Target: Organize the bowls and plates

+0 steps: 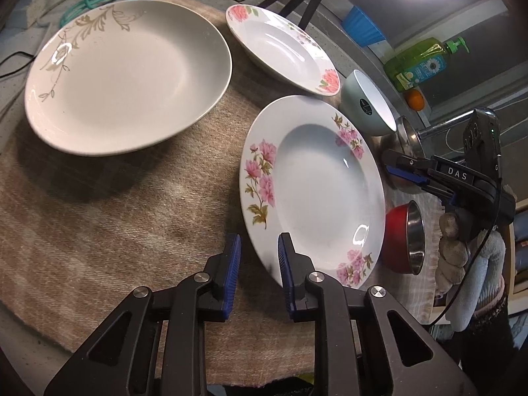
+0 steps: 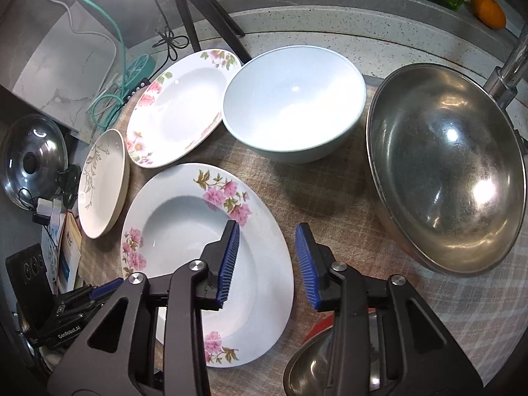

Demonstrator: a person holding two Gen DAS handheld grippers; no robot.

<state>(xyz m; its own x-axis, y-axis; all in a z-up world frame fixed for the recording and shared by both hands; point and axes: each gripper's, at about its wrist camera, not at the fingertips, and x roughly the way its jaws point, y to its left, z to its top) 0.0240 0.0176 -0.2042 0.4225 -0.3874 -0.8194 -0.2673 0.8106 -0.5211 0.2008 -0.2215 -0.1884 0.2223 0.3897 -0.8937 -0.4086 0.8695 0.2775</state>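
A pink-flowered deep plate (image 1: 316,191) lies on the woven mat; my left gripper (image 1: 259,247) is open with its jaws astride the plate's near-left rim. A large cream plate (image 1: 128,79) lies at far left, a second flowered plate (image 1: 283,49) behind. A pale blue bowl (image 1: 366,105) stands at right. In the right wrist view my right gripper (image 2: 267,241) is open, hovering over the right rim of the pink-flowered plate (image 2: 184,224). The blue bowl (image 2: 293,102), a large steel bowl (image 2: 445,171) and the other plates (image 2: 175,105) (image 2: 102,181) lie beyond.
A small red steel-lined bowl (image 1: 404,237) sits right of the plate, under my right gripper (image 1: 406,171). A tripod (image 2: 204,13), cables (image 2: 112,66), a pot lid (image 2: 33,161), a soap bottle (image 1: 422,62) and an orange (image 2: 488,10) ring the mat (image 1: 115,214).
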